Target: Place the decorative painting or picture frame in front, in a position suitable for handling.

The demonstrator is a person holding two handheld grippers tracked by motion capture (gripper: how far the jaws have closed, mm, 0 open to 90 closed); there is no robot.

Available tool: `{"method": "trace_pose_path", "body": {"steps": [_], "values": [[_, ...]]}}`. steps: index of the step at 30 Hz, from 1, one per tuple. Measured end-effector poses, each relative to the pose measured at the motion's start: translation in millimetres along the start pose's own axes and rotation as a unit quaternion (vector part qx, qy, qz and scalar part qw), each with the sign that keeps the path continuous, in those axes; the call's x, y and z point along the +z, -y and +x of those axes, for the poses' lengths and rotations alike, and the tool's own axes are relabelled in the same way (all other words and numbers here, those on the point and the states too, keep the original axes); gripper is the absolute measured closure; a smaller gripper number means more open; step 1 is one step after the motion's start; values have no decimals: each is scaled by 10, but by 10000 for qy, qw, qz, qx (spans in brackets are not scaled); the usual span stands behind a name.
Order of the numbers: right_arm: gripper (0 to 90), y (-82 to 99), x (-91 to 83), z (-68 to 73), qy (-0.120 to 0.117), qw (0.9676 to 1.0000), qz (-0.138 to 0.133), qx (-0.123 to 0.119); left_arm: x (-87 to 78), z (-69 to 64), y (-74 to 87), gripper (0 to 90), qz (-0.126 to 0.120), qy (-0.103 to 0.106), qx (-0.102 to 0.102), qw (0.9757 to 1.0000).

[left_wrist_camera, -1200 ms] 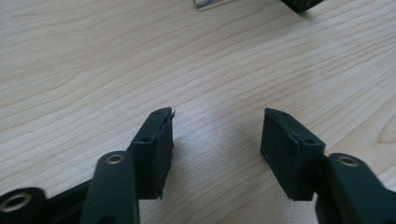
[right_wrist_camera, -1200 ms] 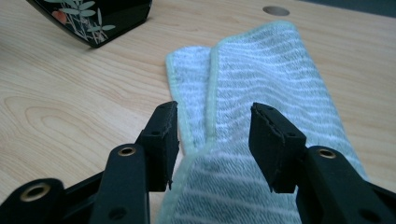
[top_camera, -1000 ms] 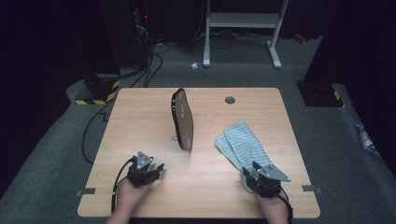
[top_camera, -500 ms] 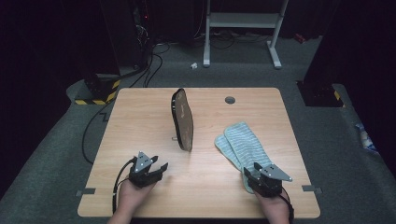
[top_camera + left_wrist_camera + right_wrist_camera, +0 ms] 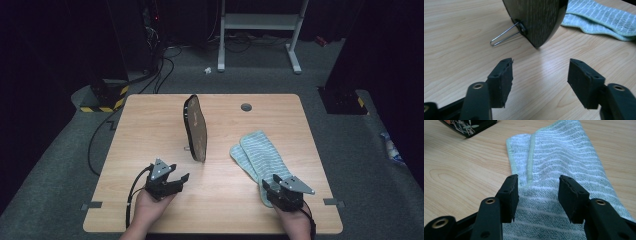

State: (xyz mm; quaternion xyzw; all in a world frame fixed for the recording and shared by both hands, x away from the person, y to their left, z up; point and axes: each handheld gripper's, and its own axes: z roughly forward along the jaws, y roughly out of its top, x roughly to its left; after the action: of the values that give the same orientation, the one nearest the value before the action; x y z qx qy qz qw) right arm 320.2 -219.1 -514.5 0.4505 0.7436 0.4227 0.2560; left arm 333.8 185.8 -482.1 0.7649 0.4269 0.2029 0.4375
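Note:
A dark oval plate (image 5: 195,128) stands on edge on a thin wire stand (image 5: 503,36) in the middle of the wooden table (image 5: 150,130). Its dark wood-grain back (image 5: 536,17) faces my left gripper (image 5: 176,180), which is held open near the front left, short of the plate's near tip, with nothing between its jaws (image 5: 540,78). A folded pale green striped towel (image 5: 260,157) lies flat to the right of the plate. My right gripper (image 5: 268,188) hovers open over the towel's near end (image 5: 554,195), its jaws apart above the cloth.
A round grey grommet (image 5: 246,107) sits in the table top near the far edge. Beyond the table are cables, a yellow-black striped base (image 5: 102,102) and a white metal stand frame (image 5: 260,30) on the grey carpet.
My left gripper has shifted slightly right toward the plate. The right gripper, plate and towel are unchanged.

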Motion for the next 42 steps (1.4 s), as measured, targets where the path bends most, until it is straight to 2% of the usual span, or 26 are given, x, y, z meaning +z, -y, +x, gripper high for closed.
{"method": "trace_pose_path", "body": {"steps": [3,12,16,18,27,29,34,37,39,42], "values": [[498,11,-6,-6,2,10000,5,18,8,-21,-47,328,-20,51,37,10000],[493,17,-28,-27,19,10000,-4,61,71,-57,-199,300,-94,-58,109,9999],[492,20,-29,-25,17,10000,3,42,117,-56,-256,298,-165,-110,44,9998],[492,21,-26,-25,12,10000,3,36,142,-48,-285,298,-162,-125,-19,9998],[491,18,-28,-22,-14,10000,-12,35,229,-146,-446,292,-107,-132,144,9998],[490,16,-30,-20,-9,10000,-17,26,266,-147,-491,294,-54,-130,53,9999],[490,19,-31,-10,-11,10000,-8,-6,306,-169,-590,311,-146,-214,109,9996],[490,22,-30,-13,-18,10000,-11,17,329,-149,-613,361,-236,-270,-9,9994],[490,24,-30,-17,-12,10000,-14,9,347,-128,-625,411,-192,-299,-59,9993],[490,29,-30,-19,-5,10000,-7,10,377,-122,-642,428,-76,-276,-28,9996]]}}
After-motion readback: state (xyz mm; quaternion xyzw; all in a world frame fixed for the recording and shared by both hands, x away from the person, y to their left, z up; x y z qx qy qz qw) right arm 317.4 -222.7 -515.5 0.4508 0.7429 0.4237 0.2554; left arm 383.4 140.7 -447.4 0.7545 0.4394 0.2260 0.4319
